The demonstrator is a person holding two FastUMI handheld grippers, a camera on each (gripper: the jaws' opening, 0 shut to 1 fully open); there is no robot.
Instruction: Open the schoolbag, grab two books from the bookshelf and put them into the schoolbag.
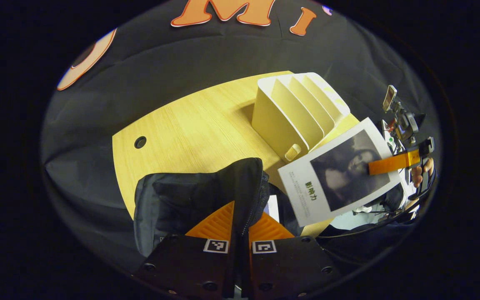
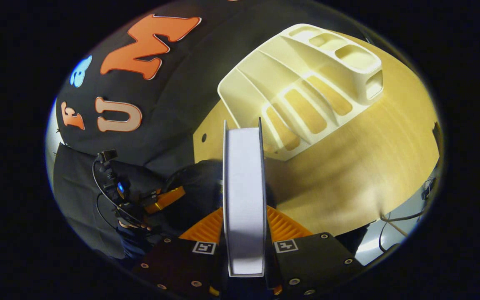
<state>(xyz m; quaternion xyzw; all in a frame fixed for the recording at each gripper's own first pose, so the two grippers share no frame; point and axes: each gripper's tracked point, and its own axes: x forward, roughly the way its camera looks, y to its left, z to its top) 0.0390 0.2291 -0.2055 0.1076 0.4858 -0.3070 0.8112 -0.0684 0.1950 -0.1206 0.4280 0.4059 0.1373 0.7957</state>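
The dark schoolbag (image 1: 190,200) was seen unzipped on the wooden table (image 1: 181,125), its zippered flap pinched between the closed fingers of the left gripper (image 1: 240,225). To the right of them, a white book (image 1: 340,175) with a grey picture was held, tilted over the bag, by the right gripper (image 2: 244,225), both fingers pressed on its covers. Beyond the fingers stood the white bookshelf (image 1: 298,112).

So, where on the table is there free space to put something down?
The table is bare between its round hole and the bookshelf, and behind the schoolbag. It is crowded beside the shelf, where the right gripper holds a book near the bag.
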